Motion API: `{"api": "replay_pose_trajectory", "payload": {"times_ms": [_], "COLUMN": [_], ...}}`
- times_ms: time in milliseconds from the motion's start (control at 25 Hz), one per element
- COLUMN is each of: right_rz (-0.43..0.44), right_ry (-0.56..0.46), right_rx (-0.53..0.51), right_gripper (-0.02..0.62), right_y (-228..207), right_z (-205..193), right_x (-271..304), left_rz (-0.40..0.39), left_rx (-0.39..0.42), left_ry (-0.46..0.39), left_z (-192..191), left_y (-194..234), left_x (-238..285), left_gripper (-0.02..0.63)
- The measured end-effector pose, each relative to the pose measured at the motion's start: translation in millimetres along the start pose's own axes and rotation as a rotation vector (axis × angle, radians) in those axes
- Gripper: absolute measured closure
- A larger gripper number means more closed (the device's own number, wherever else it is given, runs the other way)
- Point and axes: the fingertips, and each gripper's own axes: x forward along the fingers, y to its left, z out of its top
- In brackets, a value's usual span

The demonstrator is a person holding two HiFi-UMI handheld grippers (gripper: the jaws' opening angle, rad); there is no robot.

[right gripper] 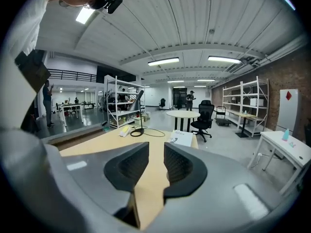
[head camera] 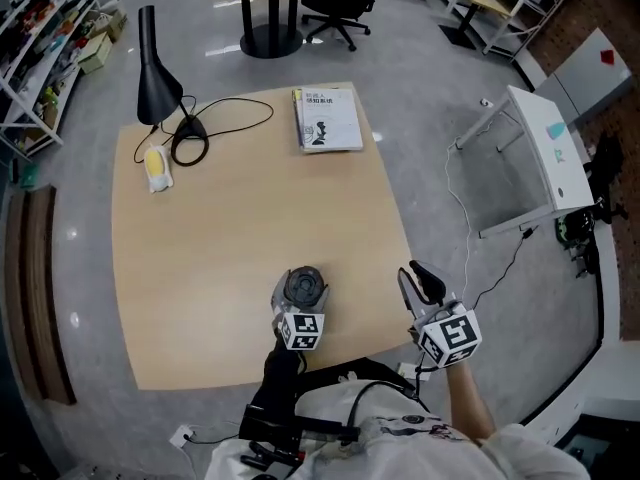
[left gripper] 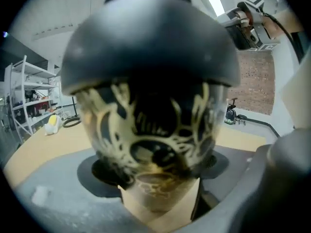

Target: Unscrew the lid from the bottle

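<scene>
Standing near the front edge of the table [head camera: 230,238], the one bottle [left gripper: 150,130], its single dark lid [head camera: 302,286] on, is clasped by the left gripper [head camera: 302,300], which tilts slightly downward. The right gripper [head camera: 420,283] hovers just beside it, jaws barely parted and empty.

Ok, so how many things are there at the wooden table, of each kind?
Black cone-shaded desk lamp with looped cable: 1
White printed booklet: 1
Small yellow-and-white object: 1
Patterned bottle with dark domed lid: 1
Total: 4
</scene>
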Motion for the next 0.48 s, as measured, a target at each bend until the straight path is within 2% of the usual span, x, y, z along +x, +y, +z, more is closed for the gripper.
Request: {"api": "replay_pose_trajectory", "payload": {"times_ms": [120, 240, 320, 480], "right_rz": [0.016, 0.046, 0.073, 0.148], "right_ry": [0.046, 0.051, 0.024, -0.070], "right_rx": [0.006, 0.009, 0.000, -0.038], "right_gripper": [0.497, 0.514, 0.525, 0.531], "right_y": [2.3, 6.7, 8.8, 16.2], "right_z": [-13.6, -17.4, -8.9, 26.4], "right_x": [10.8, 15.7, 18.4, 25.2], "left_rz": [-0.007, -0.048, -0.054, -0.018], "left_rx": [-0.028, -0.141, -0.184, -0.139], "left_ry": [0.048, 0.085, 0.064, -0.038], "left_z": [-0.9, -2.0, 14.7, 79.8], "left_y": [5.5, 5.9, 7.2, 13.2], "left_x": [4.6, 6.6, 2.3, -16.7], "left_gripper": [0.195, 0.195, 0.195, 0.195]}}
